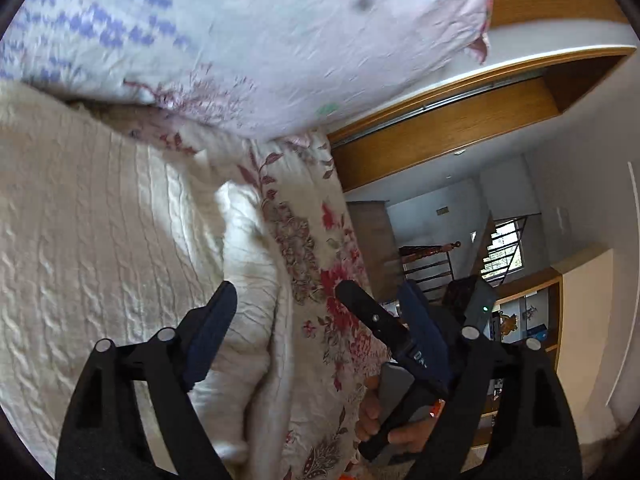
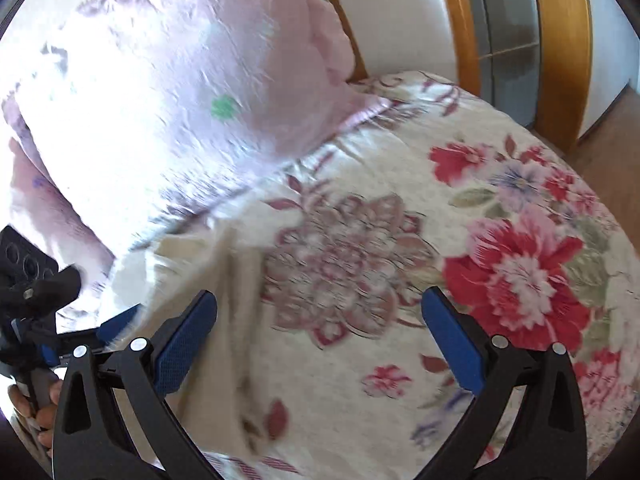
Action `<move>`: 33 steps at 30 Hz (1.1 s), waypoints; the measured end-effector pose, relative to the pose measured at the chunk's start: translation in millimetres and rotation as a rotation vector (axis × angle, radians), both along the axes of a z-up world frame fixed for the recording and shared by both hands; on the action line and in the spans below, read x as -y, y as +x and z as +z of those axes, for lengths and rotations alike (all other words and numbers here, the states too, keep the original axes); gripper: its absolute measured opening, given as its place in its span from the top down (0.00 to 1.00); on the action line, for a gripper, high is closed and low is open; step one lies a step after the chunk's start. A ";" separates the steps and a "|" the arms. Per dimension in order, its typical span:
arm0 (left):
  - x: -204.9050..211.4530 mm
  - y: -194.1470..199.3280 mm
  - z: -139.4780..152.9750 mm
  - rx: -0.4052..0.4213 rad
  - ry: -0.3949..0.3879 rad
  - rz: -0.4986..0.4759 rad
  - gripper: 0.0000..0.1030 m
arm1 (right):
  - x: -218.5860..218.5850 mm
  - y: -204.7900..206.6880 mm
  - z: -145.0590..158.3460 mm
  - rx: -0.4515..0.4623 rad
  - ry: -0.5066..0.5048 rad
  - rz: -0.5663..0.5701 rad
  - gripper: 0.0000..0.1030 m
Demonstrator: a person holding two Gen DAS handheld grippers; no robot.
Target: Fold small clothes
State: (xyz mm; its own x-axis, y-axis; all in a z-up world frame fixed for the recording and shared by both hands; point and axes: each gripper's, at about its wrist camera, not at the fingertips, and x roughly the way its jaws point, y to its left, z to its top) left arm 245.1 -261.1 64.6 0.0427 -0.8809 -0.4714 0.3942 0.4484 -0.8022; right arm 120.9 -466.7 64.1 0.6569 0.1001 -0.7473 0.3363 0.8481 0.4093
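So, both claws spread wide, nothing pinched: left gripper [image 1: 316,312] over cream cable-knit garment [image 1: 100,220], right gripper [image 2: 320,332] over floral quilted bedspread [image 2: 400,240]. Knit lying flat on bed, just beside white smooth folded cloth [image 1: 248,280], pale pink printed pillow [image 1: 260,40] behind. Probably still lining up grab. Best bet: drop low, pinch knit edge only, skip bedspread underneath, lift both corners evenly.
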 end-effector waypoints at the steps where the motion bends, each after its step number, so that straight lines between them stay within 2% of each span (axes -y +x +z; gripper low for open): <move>1: -6.9 -2.5 9.5 0.046 0.025 0.016 0.11 | 1.2 3.1 3.5 0.024 0.043 0.019 0.01; 3: -24.8 -9.0 25.0 0.171 0.127 0.072 0.09 | 1.8 14.2 9.7 0.045 0.141 0.057 0.01; 5: -39.7 -19.7 35.0 0.301 0.263 0.128 0.08 | 3.7 31.7 8.6 0.029 0.237 0.088 0.01; 6: -44.5 -27.4 37.8 0.370 0.332 0.153 0.08 | 3.6 40.9 5.8 0.012 0.288 0.107 0.05; 7: -48.2 -33.0 38.3 0.430 0.394 0.174 0.06 | 1.7 51.6 2.2 -0.016 0.324 0.122 0.12; 9: -52.7 -47.1 36.0 0.527 0.514 0.204 0.04 | -4.7 66.3 -5.2 -0.074 0.333 0.143 0.14; 10: -56.0 -50.7 32.7 0.554 0.562 0.216 0.03 | -9.0 72.1 -8.4 -0.097 0.325 0.155 0.19; 12: -63.0 -53.5 24.0 0.558 0.623 0.227 0.02 | -16.7 81.5 -17.5 -0.146 0.325 0.180 0.23; 14: -74.5 -54.5 14.1 0.521 0.645 0.233 0.02 | -25.6 85.6 -25.1 -0.188 0.321 0.198 0.34; 15: -80.3 -53.1 11.1 0.501 0.654 0.238 0.02 | -29.7 88.4 -30.0 -0.216 0.316 0.208 0.49; 16: -85.1 -52.2 7.3 0.486 0.661 0.238 0.02 | -33.5 88.9 -35.7 -0.234 0.319 0.219 0.75; 17: -87.6 -53.2 0.5 0.475 0.670 0.233 0.02 | -37.4 90.9 -39.3 -0.240 0.329 0.234 0.78; 19: -88.9 -54.9 -4.4 0.474 0.691 0.219 0.02 | -42.5 94.0 -32.1 -0.198 0.280 0.244 0.85; 23: -83.3 -57.6 -12.8 0.485 0.738 0.193 0.02 | -48.3 103.5 -4.9 -0.068 0.192 0.242 0.86; 25: -82.6 -56.7 -18.8 0.480 0.752 0.182 0.02 | -51.5 111.1 -10.8 -0.096 0.138 0.229 0.86; 26: -82.9 -56.3 -21.6 0.478 0.759 0.179 0.02 | -53.0 115.7 -22.1 -0.143 0.124 0.228 0.86; 27: -83.4 -56.0 -24.4 0.475 0.762 0.174 0.02 | -54.0 119.6 -36.2 -0.195 0.117 0.230 0.85; 29: -86.6 -55.2 -26.9 0.465 0.758 0.173 0.02 | -51.3 118.6 -43.4 -0.205 0.142 0.223 0.81; 30: -89.7 -55.2 -26.1 0.461 0.748 0.178 0.02 | -48.9 116.1 -38.5 -0.196 0.157 0.214 0.67; 31: -92.2 -54.4 -25.5 0.458 0.738 0.183 0.02 | -46.2 112.4 -31.6 -0.190 0.165 0.207 0.46; 32: -96.0 -54.3 -23.2 0.457 0.729 0.188 0.02 | -43.0 106.6 -23.4 -0.171 0.180 0.209 0.40; 33: -99.5 -56.0 -20.6 0.460 0.726 0.193 0.02 | -40.7 98.7 -14.7 -0.138 0.199 0.218 0.38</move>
